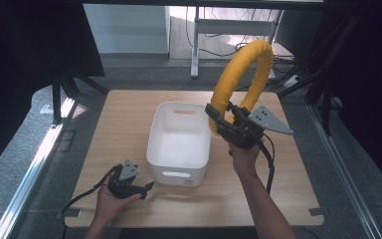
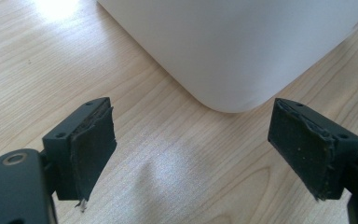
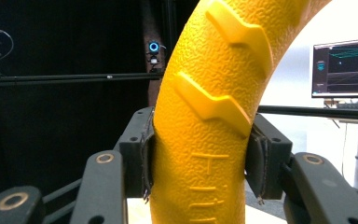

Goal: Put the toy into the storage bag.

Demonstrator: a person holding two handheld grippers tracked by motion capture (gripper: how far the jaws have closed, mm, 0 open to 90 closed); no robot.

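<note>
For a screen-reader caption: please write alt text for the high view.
A person's right gripper holds a yellow ring upright above a wooden table, beside a white bin. The left gripper rests near the bin's front corner.

In the right gripper view the yellow ring [image 3: 205,116] runs off the frame at twelve and six o'clock, so its full loop is cut away, and the raised lettering near six o'clock is too faint to read. The monitor [image 3: 345,67] at three o'clock is clipped by the edge, its screen too small to make out. In the left gripper view the white bin [image 2: 237,46] is cropped at twelve o'clock, its rim unseen.
</note>
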